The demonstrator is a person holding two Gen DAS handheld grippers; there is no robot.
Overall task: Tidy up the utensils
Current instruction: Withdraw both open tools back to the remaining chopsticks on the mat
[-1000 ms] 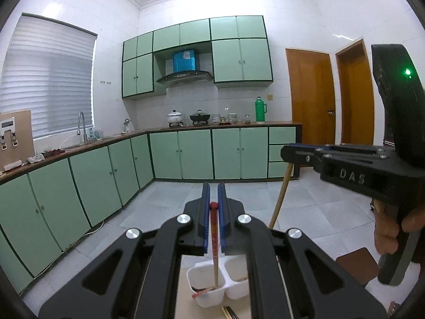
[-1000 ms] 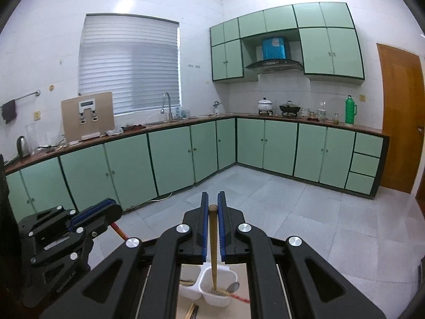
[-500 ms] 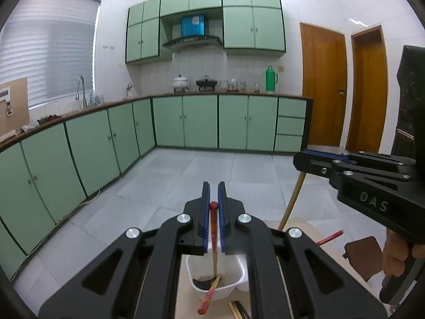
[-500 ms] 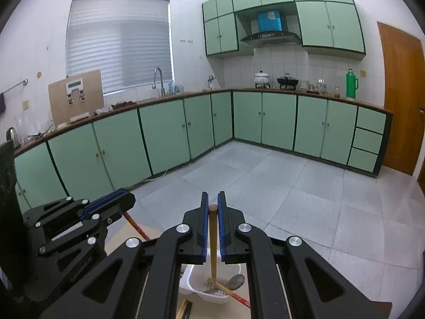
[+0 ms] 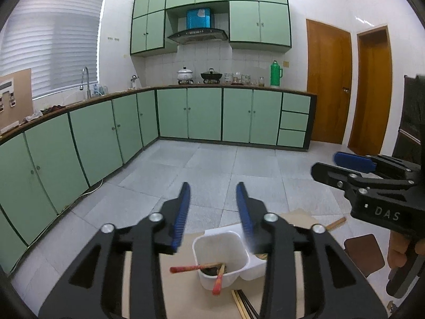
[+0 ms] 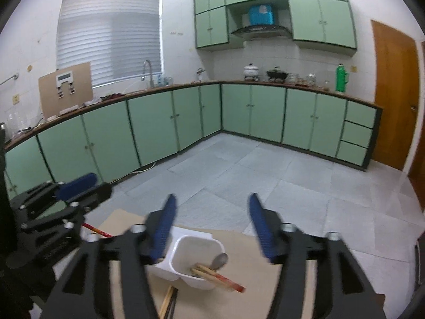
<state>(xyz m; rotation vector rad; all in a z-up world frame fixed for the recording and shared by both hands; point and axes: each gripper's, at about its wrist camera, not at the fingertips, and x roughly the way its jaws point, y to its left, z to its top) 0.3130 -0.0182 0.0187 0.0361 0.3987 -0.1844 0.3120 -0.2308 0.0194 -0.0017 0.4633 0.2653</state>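
Now both my grippers gape over the white holder (image 5: 220,255).
My left gripper (image 5: 213,207) and right gripper (image 6: 212,223) have just been opening, nothing between them; red chopsticks (image 5: 196,268) and wooden chopsticks (image 6: 212,272) lie inside.

Left gripper (image 5: 212,207): jaws just opened, nothing between them
White holder (image 5: 220,257): two compartments, below the jaws
Red chopsticks (image 5: 196,268): lying in the near compartment, ends over the rim
Right gripper (image 5: 345,164): at right edge
Table (image 5: 186,300): tan top

Both chopsticks (image 5: 195,268) dropped into the holder (image 5: 212,239) — each gripper (image 5: 212,207) freshly opened, empty.
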